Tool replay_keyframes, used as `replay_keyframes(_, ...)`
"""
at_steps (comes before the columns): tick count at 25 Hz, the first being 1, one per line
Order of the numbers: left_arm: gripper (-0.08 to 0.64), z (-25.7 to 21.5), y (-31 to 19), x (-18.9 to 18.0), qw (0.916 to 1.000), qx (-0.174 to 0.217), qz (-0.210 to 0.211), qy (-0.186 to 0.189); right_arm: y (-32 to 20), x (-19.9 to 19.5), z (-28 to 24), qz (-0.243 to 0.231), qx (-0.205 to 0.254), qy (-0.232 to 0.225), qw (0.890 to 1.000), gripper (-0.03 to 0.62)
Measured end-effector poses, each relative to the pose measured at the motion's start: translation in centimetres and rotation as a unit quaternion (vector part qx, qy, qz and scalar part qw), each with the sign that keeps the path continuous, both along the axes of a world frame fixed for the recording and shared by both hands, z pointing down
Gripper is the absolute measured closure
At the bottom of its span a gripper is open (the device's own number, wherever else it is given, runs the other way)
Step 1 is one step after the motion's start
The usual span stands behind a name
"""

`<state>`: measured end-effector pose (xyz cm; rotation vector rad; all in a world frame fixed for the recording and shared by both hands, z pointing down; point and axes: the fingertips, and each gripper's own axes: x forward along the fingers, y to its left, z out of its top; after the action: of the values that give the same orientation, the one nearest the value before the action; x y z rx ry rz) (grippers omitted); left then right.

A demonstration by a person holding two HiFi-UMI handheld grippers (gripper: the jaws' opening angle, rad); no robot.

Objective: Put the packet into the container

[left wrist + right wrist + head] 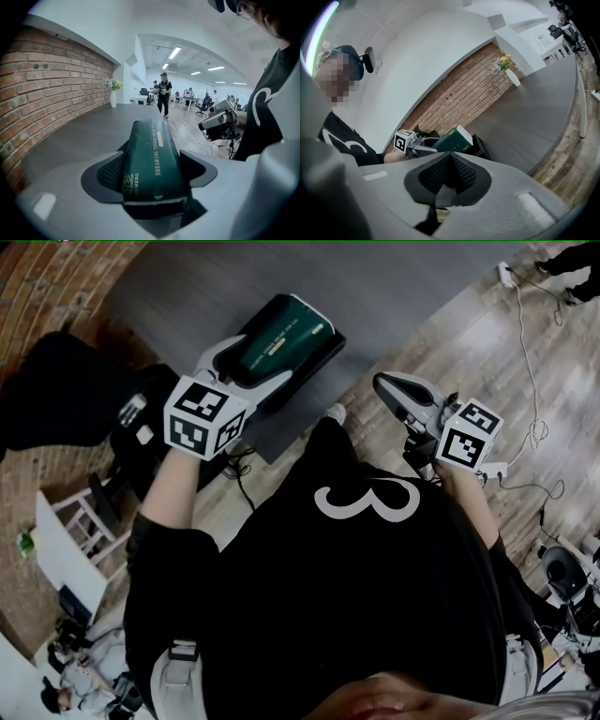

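Note:
A dark green packet (281,329) with gold print is held lengthwise in my left gripper (251,364), which is shut on it. The packet hangs over a black container (314,367) standing on the dark grey carpet. In the left gripper view the packet (152,157) fills the gap between the jaws, whose pads (110,173) press on its sides. My right gripper (398,395) is off to the right above the wooden floor; its jaws (449,173) are shut with nothing in them. The right gripper view shows the packet (452,139) above the container (482,146).
A brick wall (51,98) borders the grey carpet (187,287) on the left. White cables (534,399) trail over the wooden floor at the right. A white vase with flowers (113,96) stands far off, and people (164,96) stand in the distant office.

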<state>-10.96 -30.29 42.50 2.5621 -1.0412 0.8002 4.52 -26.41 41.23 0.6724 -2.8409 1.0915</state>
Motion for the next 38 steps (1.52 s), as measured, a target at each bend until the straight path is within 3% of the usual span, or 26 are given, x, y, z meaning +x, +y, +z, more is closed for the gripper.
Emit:
replay_keyframes(4,0.166,1.3,-0.3,-0.2,0.9998,-0.017,0.003,-0.008,-0.3,-0.1,0.8,0.002,-0.015,-0.002,1.0,0.591)
replay_keyframes(10,0.166,3.0,-0.9,-0.5,0.9994,-0.03,0.002,-0.018,-1.3,0.0,1.0,0.016,-0.052,-0.05,0.997,0.591)
replay_keyframes(22,0.147,6.0,-0.6,0.3,0.9964,-0.043,0.033,-0.065,-2.0,0.0,1.2,0.018,-0.045,-0.035,0.998,0.591)
replay_keyframes(30,0.15,3.7,-0.9,-0.4,0.9989,-0.047,-0.001,0.005,-1.8,-0.7,1.0,0.009,-0.031,-0.02,0.999,0.591)
replay_keyframes(38,0.287,-0.1,1.8,1.3,0.9985,-0.002,-0.026,0.049,-0.8,-0.2,-1.1,0.012,0.066,0.05,0.996,0.591)
